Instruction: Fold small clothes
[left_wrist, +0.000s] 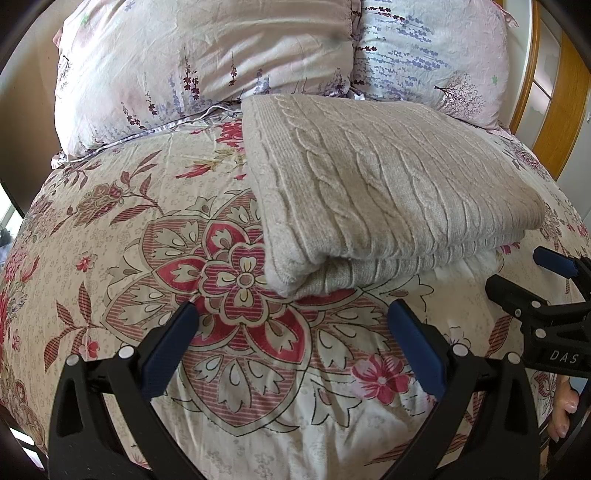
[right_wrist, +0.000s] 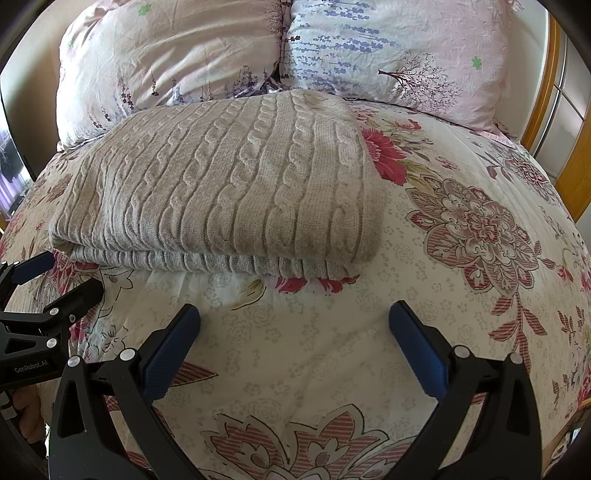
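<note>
While both grippers' fingers (left_wrist: 173, 339) spread empty, beige cable-knit sweater (left_wrist: 388, 192) folded, thick, layered

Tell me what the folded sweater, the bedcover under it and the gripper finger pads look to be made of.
Sweater: beige knit, probably wool or acrylic yarn; raised cable twists and ribs show, matte and soft.
Bedcover: thin woven fabric, likely cotton, with a printed floral pattern; fine creases, slight sheen.
Pads on the left gripper: blue, finely textured, seemingly rubber or soft plastic, on matte black plastic-looking arms. The right gripper looks identical.
</note>
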